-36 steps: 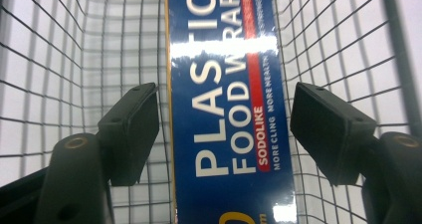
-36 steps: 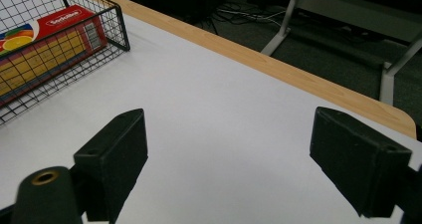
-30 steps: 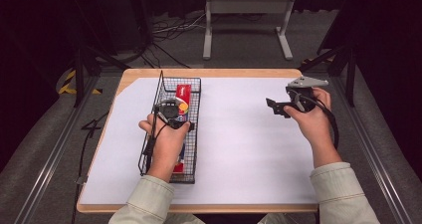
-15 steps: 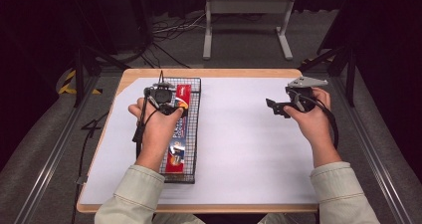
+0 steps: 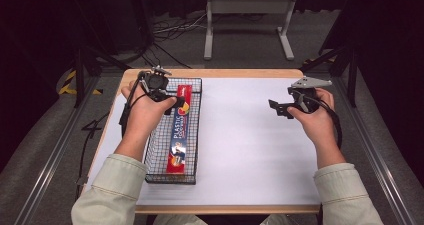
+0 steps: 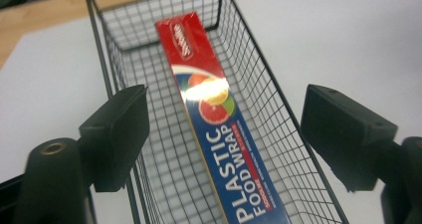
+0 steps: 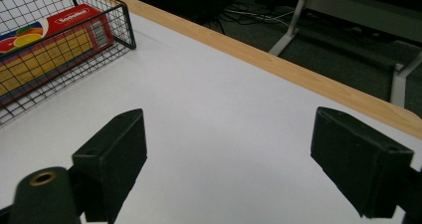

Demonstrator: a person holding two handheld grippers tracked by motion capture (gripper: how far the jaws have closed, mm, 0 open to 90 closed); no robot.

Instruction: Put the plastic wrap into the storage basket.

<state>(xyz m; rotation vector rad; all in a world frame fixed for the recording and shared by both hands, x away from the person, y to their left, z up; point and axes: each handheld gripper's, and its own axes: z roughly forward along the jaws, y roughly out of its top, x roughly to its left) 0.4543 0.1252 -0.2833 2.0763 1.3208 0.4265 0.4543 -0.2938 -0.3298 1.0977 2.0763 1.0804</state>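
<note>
Two grippers up, one per hand. Left gripper (image 5: 167,101) hangs over far end of wire basket (image 5: 158,150), above the contents, not touching. Its jaws have just been opening; now spread wide, nothing btwn them. Left gripper view (image 6: 224,137) looks down through the gap into basket.

Food wrap box (image 5: 178,130) lies flat in basket, lengthwise, along the side nearer table centre. Red ends, blue middle, fruit picture, "PLASTIC FOOD WRAP" in white. Box free of both grippers. In left gripper view (image 6: 214,109) glare spot sits on the fruit picture.

Basket stands on white sheet (image 5: 250,150) at table's left side, long axis running away from person. Wood table edge (image 5: 240,74) shows beyond sheet.

Right gripper (image 5: 275,107) held over right part of sheet, well apart from basket, pointing toward table centre. Jaws wide apart, empty; right gripper view (image 7: 229,154) shows bare sheet btwn them, basket corner w/ box at upper left.

Metal stand (image 5: 247,20) on floor beyond table.
</note>
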